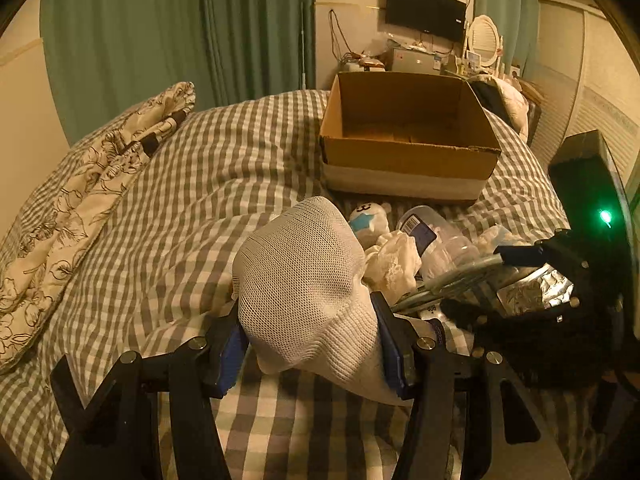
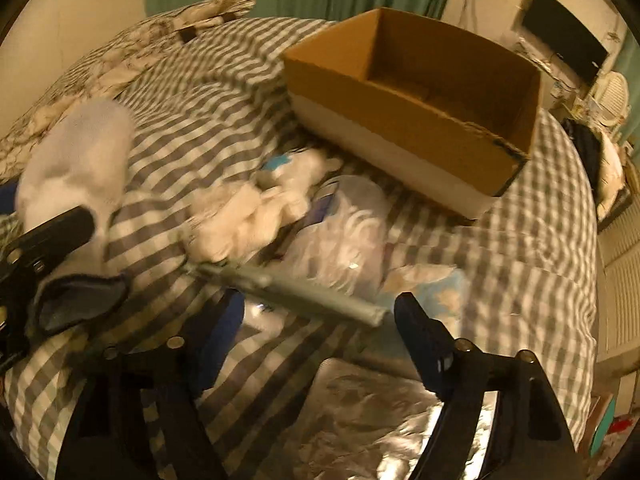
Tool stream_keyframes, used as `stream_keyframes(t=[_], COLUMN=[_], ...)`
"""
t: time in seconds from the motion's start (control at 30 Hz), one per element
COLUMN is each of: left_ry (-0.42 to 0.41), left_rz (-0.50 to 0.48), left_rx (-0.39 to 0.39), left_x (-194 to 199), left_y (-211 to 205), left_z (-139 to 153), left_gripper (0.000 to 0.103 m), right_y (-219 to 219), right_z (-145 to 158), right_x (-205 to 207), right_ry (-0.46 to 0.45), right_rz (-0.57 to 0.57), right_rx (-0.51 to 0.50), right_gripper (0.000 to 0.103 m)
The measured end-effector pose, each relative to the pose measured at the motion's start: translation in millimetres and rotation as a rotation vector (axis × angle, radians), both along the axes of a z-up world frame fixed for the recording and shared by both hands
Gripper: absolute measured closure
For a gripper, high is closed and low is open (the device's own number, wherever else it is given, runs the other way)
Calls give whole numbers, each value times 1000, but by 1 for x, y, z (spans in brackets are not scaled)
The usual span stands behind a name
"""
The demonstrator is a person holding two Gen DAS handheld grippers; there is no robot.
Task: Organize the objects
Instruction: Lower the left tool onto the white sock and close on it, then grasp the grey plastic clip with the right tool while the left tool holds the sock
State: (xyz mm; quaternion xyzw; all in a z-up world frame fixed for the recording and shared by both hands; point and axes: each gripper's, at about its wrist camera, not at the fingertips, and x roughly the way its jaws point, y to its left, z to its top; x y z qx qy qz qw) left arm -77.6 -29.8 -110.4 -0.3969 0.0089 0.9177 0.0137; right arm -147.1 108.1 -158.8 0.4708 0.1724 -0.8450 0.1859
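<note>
My left gripper (image 1: 312,344) is shut on a white mesh sock (image 1: 304,280) and holds it above the checked bedspread (image 1: 200,184). The sock also shows at the left of the right wrist view (image 2: 76,160), blurred. An open, empty cardboard box (image 1: 408,136) stands on the bed beyond it (image 2: 412,120). My right gripper (image 2: 316,340) is open over a silver foil bag (image 2: 360,412), with a grey-green tube (image 2: 288,284) lying across just ahead of its fingers. A pile lies before the box: a white plush toy (image 1: 368,220), white lace cloth (image 1: 394,260) and a clear plastic container (image 1: 436,240).
A floral pillow (image 1: 80,200) lies on the bed at the left. Green curtains (image 1: 180,28) hang behind. A cluttered desk with a monitor (image 1: 424,10) stands at the far wall. White cupboard doors (image 1: 592,112) are at the right.
</note>
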Motion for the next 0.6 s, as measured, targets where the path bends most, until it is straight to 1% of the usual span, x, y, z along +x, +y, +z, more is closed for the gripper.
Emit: stream_keyframes(t=[0.1,0.2,0.3,0.33,0.37,0.43,0.53,0.6], left_ry=[1,-2,-6,-6,-7,-4,-7,-10], left_rz=[-9,-14,-11,-11,-12,-13,-11,-8], left_rx=[10,27,50,53,56,60,69,79], left_x=[1,2,3,4,4,6,7,7], left_y=[-1,-3,-7,-7,-8,-8,-10,-12], left_z=[-2,-3,-2,-2,-2,-1,-1,-2], left_gripper=[45,45,45,45,45,45,45,45], right_y=[-7,-11,-11,-13,-13,-16,-20,-25], right_z=[-3,-2,4,5,7,7,5,-1], right_x=[13,29,44,46,50,54,52,44], right_ry=[-9,-15,-9,-6,3,25,44,50], right_rz=[31,49,50,51,54,54,70,89], right_rx=[41,80,86,90,99,134,178,227], right_gripper=[27,34,41,44,50,55,56,56])
